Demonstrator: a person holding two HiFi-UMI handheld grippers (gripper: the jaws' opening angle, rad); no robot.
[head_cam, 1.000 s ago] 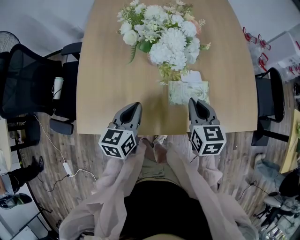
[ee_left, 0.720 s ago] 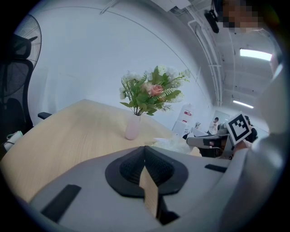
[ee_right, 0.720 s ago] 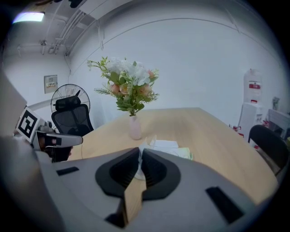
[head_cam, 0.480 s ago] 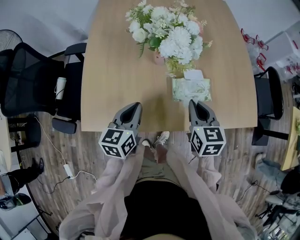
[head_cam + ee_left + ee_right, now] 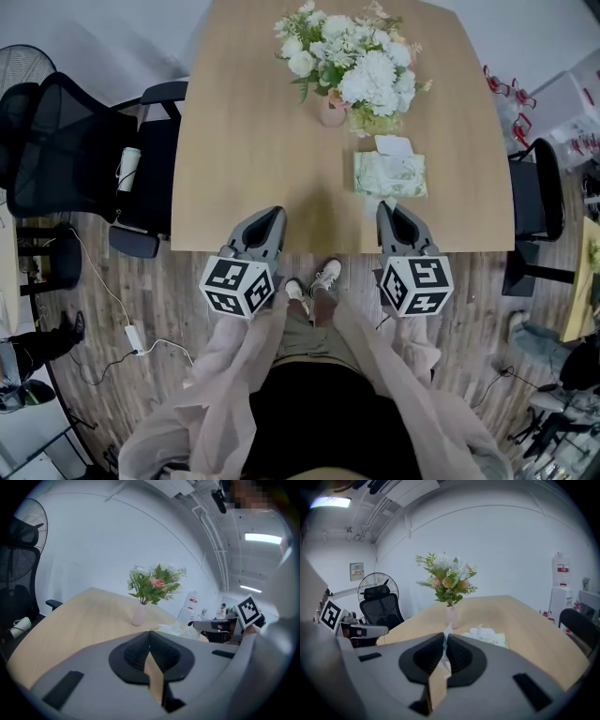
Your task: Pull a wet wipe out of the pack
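wooden table (image 5: 253,141) holds flowers (image 5: 361,61) and wipe pack (image 5: 389,175).

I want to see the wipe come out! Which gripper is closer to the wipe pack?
Probably right. The right gripper sits just short of the wipe pack, pointing at it, though shut on a white scrap; the left gripper faces only table off to the side.
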